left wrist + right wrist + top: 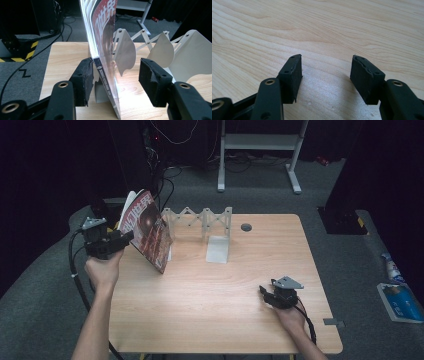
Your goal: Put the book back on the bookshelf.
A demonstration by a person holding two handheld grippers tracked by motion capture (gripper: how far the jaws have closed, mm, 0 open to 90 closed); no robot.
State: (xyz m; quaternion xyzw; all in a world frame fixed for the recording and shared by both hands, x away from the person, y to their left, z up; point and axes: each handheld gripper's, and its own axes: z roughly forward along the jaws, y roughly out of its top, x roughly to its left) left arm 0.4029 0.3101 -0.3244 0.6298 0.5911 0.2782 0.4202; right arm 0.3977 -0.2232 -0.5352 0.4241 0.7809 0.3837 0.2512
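A magazine (148, 227) with a dark red cover stands tilted on its lower edge at the table's (210, 290) back left, against the left end of a white folding rack (200, 217). My left gripper (125, 239) is at the magazine's left side. In the left gripper view the magazine (105, 50) stands between the jaws of the left gripper (117, 65). Its spine touches the left pad (85, 75), and the right pad is well apart from it, so the gripper is open. The rack's white dividers (160, 47) stand behind. My right gripper (263, 292) rests at the front right, and its view shows this right gripper (325, 60) open over bare wood.
A loose white plate (218, 249) leans at the rack's right end, near a round grommet hole (246, 227). Past the table stands a white metal frame (260, 142) among floor cables. A blue and white packet (400, 301) lies on the floor, right. A black-yellow striped box (22, 50) sits left.
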